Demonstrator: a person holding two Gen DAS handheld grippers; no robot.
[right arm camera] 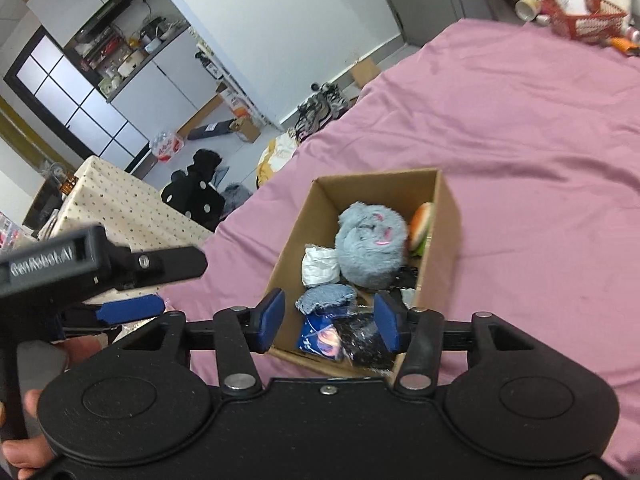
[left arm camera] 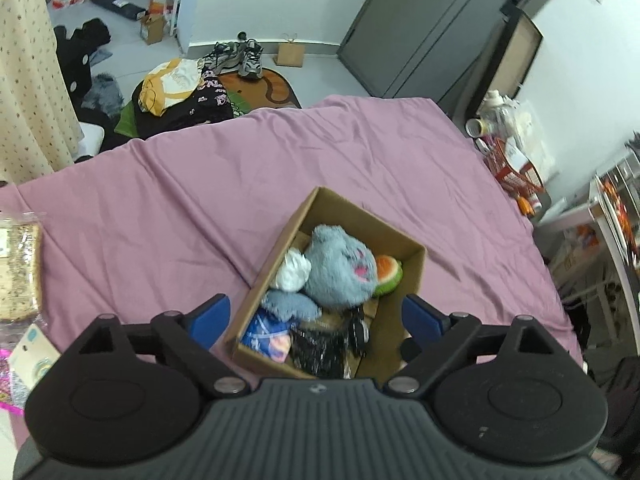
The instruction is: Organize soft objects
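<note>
From the left wrist camera I am looking down on a cardboard box (left arm camera: 404, 280) sitting on the pink bedsheet (left arm camera: 280, 160). The left gripper (left arm camera: 316, 316) is hanging over the near end of the box with its blue fingers (left arm camera: 214, 314) spread wide and gripping nothing. Inside the box a grey plush toy (left arm camera: 340, 268) is lying on top, with a white cloth (left arm camera: 294, 270) just beside it and an orange and green plush (left arm camera: 388, 274) against the far wall.

From the right wrist camera I am seeing the same box (right arm camera: 444, 216) with the grey plush toy (right arm camera: 370, 246) inside. The right gripper (right arm camera: 330, 320) is hovering over the near corner, jaws apart and empty. The left gripper (right arm camera: 132, 308) is showing at the left edge, with the person's hand (right arm camera: 24, 452) wrapping its handle
</note>
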